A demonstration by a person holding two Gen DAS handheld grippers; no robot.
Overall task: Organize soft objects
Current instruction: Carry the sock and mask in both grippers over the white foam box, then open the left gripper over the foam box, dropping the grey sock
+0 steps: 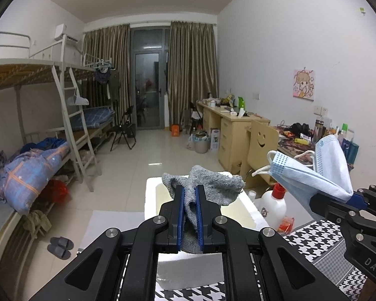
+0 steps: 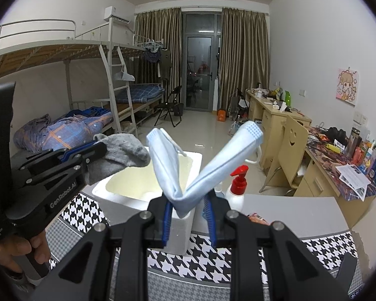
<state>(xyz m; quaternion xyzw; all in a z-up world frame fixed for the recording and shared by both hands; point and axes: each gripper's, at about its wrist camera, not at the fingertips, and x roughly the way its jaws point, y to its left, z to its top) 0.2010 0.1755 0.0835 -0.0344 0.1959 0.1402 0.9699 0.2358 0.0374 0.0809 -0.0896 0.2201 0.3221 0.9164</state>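
Note:
My left gripper [image 1: 190, 190] is shut on a grey sock [image 1: 213, 183], which flops forward over the near rim of a white foam box [image 1: 151, 200]. In the right wrist view the same left gripper [image 2: 100, 149] comes in from the left and holds the sock [image 2: 122, 155] above the box's left corner [image 2: 105, 195]. My right gripper [image 2: 186, 210] is shut on the folded bottom of a light blue face mask [image 2: 208, 165], whose two halves stand up in a V over the box. From the left wrist view, the right gripper [image 1: 356, 198] and mask [image 1: 320, 173] sit at the right.
The box stands on a black-and-white houndstooth cloth [image 2: 193, 258]. A white spray bottle with a red top [image 2: 237, 190] stands just right of the box. A person's hand [image 2: 37, 248] grips the left tool's handle. Bunk beds, desks and a chair lie beyond.

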